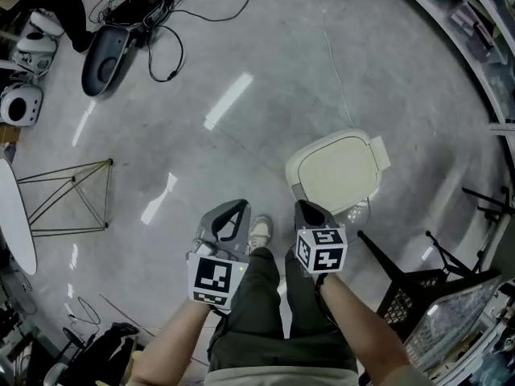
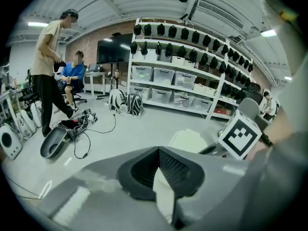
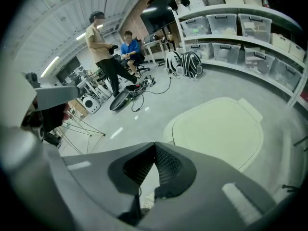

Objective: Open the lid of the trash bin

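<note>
The trash bin (image 1: 338,173) stands on the grey floor just ahead of my feet, its cream lid (image 1: 334,167) lying flat and closed. My right gripper (image 1: 305,208) hovers at the bin's near left edge, jaws shut on nothing; in the right gripper view the lid (image 3: 221,129) fills the space beyond the right gripper (image 3: 155,146). My left gripper (image 1: 238,206) is further left, over bare floor and above my shoe, also shut and empty. In the left gripper view the lid (image 2: 188,139) shows beyond the left gripper (image 2: 158,151), to the right.
A wire-frame stand (image 1: 72,195) sits on the floor to the left. A dark shell-shaped case (image 1: 105,59) and loose cables (image 1: 161,22) lie farther away. A black crate (image 1: 414,292) is at the right. Shelving (image 2: 192,85) and two people (image 2: 48,71) are in the background.
</note>
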{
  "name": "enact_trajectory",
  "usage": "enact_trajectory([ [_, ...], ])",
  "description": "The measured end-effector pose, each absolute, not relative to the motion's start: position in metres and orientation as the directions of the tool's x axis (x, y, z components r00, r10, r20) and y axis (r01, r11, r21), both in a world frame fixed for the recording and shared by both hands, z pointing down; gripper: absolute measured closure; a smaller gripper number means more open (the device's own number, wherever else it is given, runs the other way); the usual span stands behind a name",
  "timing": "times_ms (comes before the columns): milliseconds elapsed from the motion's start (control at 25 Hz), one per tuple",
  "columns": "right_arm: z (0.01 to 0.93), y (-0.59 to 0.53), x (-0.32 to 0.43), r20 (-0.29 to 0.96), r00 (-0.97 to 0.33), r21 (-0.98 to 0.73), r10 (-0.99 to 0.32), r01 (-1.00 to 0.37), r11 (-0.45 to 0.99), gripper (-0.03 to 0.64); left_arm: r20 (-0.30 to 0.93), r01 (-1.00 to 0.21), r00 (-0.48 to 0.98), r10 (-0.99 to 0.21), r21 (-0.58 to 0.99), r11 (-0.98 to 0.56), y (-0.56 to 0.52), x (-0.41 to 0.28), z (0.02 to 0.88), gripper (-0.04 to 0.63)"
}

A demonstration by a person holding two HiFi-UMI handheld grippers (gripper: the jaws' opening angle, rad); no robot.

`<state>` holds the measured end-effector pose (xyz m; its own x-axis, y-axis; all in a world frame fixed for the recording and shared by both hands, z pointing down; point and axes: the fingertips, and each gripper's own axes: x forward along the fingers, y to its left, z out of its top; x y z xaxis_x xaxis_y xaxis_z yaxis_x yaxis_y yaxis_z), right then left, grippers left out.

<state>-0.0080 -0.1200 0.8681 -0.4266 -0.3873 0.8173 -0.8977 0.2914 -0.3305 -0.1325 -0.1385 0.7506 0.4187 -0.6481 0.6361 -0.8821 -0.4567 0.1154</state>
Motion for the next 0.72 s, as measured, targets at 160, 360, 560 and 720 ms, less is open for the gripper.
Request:
enact_trajectory([
  [160,0.907,-0.122,-0.006,0.845,-0.390,-0.300,-0.366,-0.912,0.279,0.614,0.661,-0.882,0.419,-0.623,0.132,-0.453,-0.132,-0.135,0.784,0.594],
  [360,0.937,-0.119,-0.002,0.870,-0.344,-0.281,-0.353,-0.935,0.218,0.614,0.674,-0.879,0.423,-0.606,0.141,-0.456,-0.127,-0.135,0.805,0.594],
  [560,0.943,-0.118,-0.006,0.880,-0.234,-0.153,-0.413,-0.963,0.221,0.614,0.678,-0.882,0.419,-0.604,0.145,-0.449,-0.127,-0.141,0.811,0.594],
  [720,0.943,-0.116,-0.005,0.883,-0.189,-0.128,-0.431,-0.978,0.167,0.615,0.683,-0.878,0.423,-0.596,0.146,-0.456,-0.126,-0.142,0.809,0.594],
])
